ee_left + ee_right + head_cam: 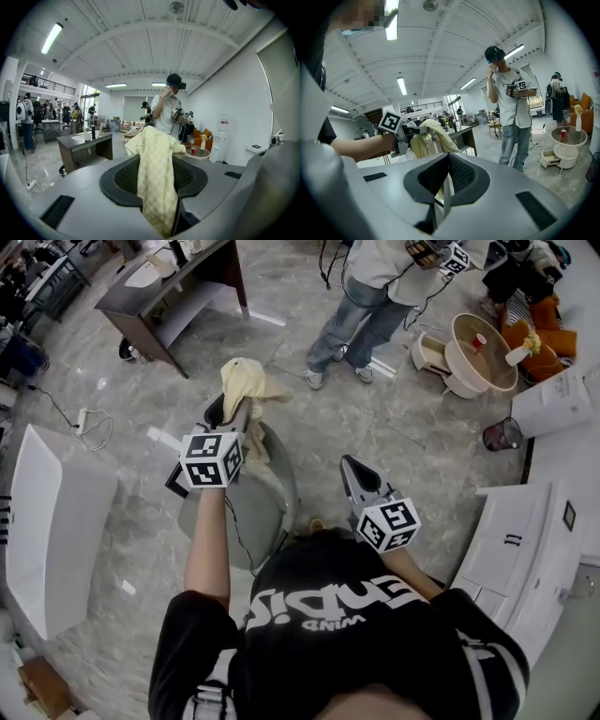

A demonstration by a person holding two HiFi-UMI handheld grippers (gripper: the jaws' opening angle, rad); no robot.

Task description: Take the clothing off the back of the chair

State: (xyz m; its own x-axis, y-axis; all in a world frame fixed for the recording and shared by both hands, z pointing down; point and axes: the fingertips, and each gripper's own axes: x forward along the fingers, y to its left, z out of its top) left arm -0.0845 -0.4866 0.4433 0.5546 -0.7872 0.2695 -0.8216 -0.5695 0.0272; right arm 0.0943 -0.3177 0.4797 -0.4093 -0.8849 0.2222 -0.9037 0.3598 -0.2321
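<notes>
Left claw on yellow clothing

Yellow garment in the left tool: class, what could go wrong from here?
1. The left tool pinches just one fold of the yellow garment; it could slip free.
2. Its hanging end is close to the chair and may snag.
3. The right tool is shut and apart, giving no backup.

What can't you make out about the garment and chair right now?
1. Back of the chair: in the head view, the left gripper, forearm and hanging yellow checked garment cover it; contact unclear.
2. Garment type: bunched in every view.
3. Garment's lower end: in the left gripper view, it drops out of sight between the jaws.
</notes>
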